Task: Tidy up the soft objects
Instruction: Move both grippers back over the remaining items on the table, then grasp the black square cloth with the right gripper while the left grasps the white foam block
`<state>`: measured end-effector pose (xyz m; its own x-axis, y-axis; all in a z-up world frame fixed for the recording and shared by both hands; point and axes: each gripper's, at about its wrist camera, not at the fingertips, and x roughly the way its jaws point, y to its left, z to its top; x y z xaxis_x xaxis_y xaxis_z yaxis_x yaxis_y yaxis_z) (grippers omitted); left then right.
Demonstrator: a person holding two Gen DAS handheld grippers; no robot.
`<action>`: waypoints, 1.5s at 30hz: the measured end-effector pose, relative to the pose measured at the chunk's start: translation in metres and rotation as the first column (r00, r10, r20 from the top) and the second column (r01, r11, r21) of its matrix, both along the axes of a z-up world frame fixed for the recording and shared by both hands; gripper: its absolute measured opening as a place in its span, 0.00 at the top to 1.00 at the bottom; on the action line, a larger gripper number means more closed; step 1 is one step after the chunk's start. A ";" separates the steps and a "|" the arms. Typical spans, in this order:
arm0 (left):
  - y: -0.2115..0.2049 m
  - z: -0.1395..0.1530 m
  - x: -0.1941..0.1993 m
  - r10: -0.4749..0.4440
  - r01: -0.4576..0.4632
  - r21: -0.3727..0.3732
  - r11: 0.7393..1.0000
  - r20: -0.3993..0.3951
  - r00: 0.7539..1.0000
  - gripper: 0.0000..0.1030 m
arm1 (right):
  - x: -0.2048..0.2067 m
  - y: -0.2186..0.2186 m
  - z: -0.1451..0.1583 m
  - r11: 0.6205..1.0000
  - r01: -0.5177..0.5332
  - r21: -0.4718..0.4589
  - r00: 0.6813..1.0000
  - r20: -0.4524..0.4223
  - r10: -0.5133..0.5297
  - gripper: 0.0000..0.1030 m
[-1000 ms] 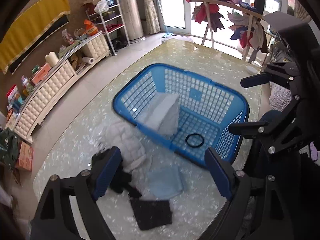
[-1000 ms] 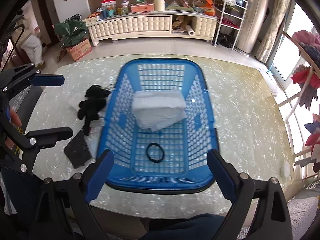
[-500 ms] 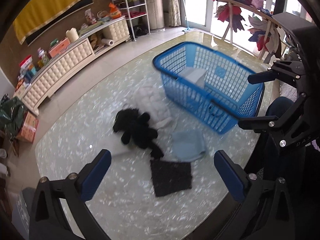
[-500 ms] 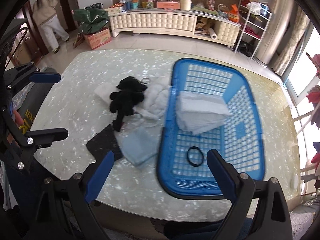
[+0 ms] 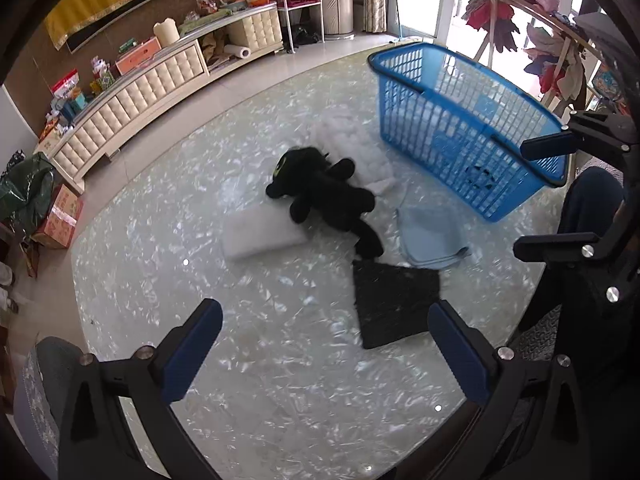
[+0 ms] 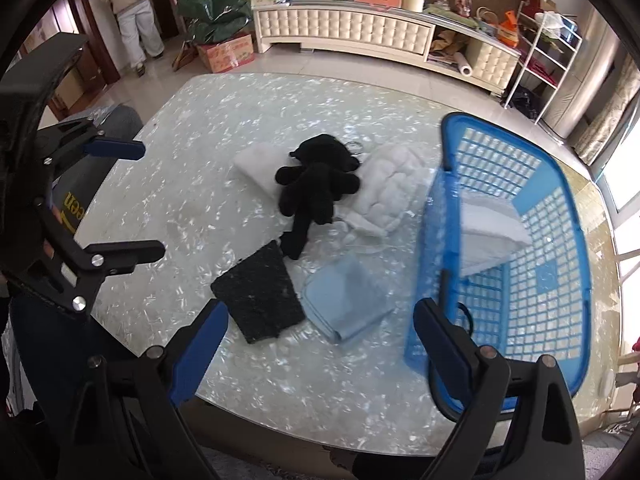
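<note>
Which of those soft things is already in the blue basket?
Only the folded white cloth, inside the blue basket. The black plush toy lies outside it on the table.

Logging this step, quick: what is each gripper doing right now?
Left gripper: open, holding nothing, above the table.
Right gripper: open, holding nothing, near the blue basket.

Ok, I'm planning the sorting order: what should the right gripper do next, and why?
Probably lower the open right gripper onto the light blue cloth. It lies flat and uncovered on the table, nearest the blue basket, so it looks the easiest to lift in.
</note>
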<state>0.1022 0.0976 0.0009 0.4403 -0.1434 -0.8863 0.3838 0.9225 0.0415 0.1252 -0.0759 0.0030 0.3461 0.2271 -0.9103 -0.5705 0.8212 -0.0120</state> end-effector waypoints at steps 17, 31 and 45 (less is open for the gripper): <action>0.036 -0.040 0.038 0.003 -0.005 -0.031 1.000 -0.072 0.997 0.01 | 0.007 0.051 -0.062 0.993 -0.105 -0.058 0.991 -0.089 0.099 0.09; 0.033 -0.074 0.100 0.017 -0.025 -0.070 0.997 -0.107 0.994 0.01 | 0.016 0.076 -0.108 0.988 -0.139 -0.072 0.984 -0.121 0.130 0.09; 0.033 -0.116 0.148 0.030 -0.037 -0.046 0.998 -0.149 0.988 0.01 | 0.038 0.089 -0.142 0.984 -0.159 -0.079 0.974 -0.175 0.143 0.22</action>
